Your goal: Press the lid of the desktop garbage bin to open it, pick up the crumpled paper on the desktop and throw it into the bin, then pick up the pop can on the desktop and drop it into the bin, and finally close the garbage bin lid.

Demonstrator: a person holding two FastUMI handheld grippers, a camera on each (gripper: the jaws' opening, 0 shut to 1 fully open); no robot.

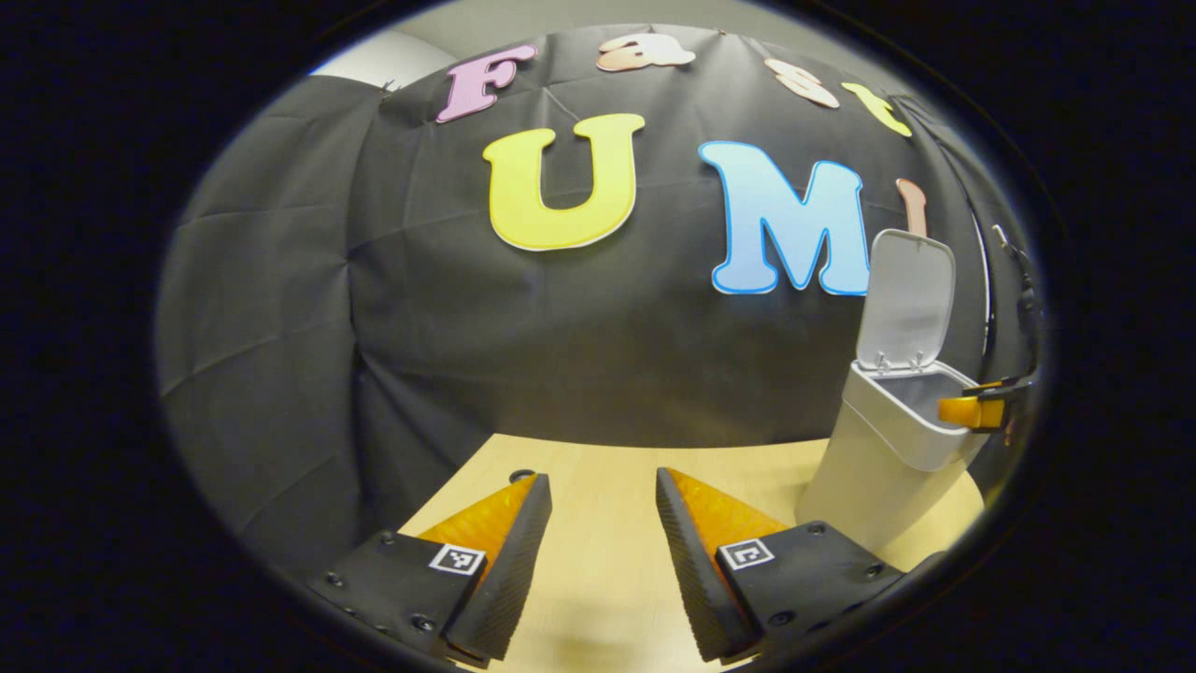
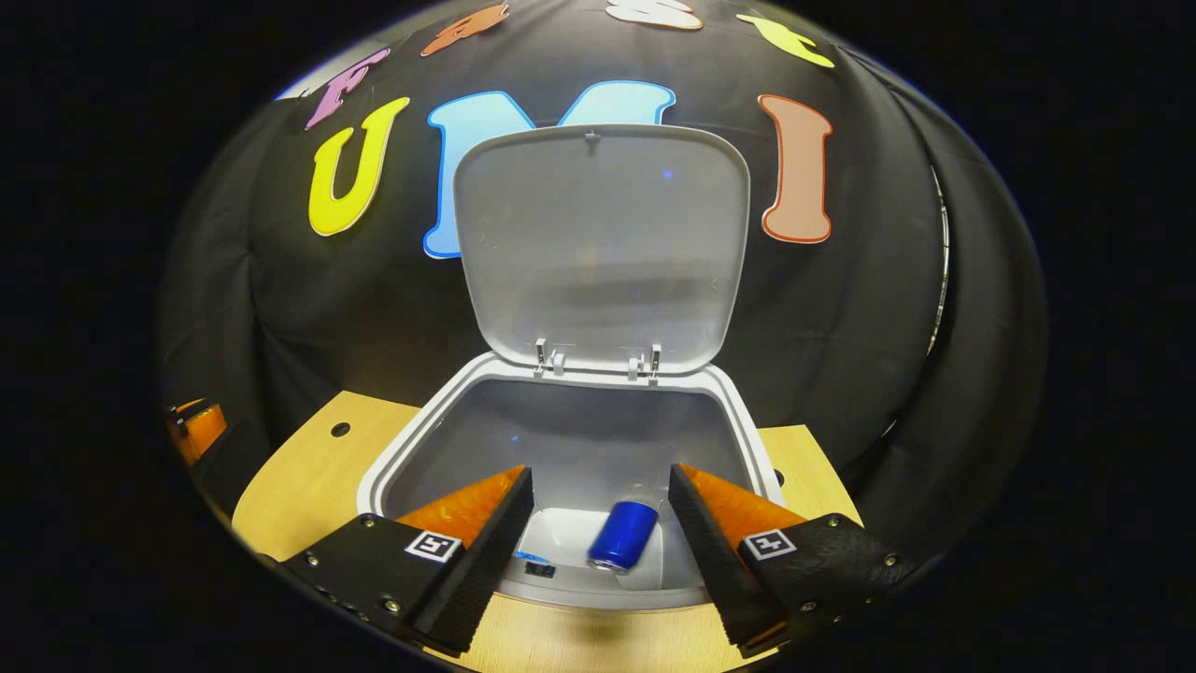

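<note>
The white desktop bin (image 2: 589, 376) stands with its lid (image 2: 598, 243) tipped up and back. A blue pop can (image 2: 621, 535) lies tilted at the bottom inside it. My right gripper (image 2: 599, 472) hovers open just over the front of the bin's mouth, nothing between its fingers. In the left gripper view the bin (image 1: 878, 467) is at the right with the lid (image 1: 906, 299) upright, and the right gripper (image 1: 976, 409) reaches over its rim. My left gripper (image 1: 600, 481) is open and holds nothing, low over the wooden table (image 1: 598, 561), to the left of the bin.
The black cloth wall closes in behind and on both sides of the table. A small round hole (image 2: 339, 429) marks the tabletop left of the bin. The left gripper (image 2: 192, 430) shows at the far left edge of the right gripper view.
</note>
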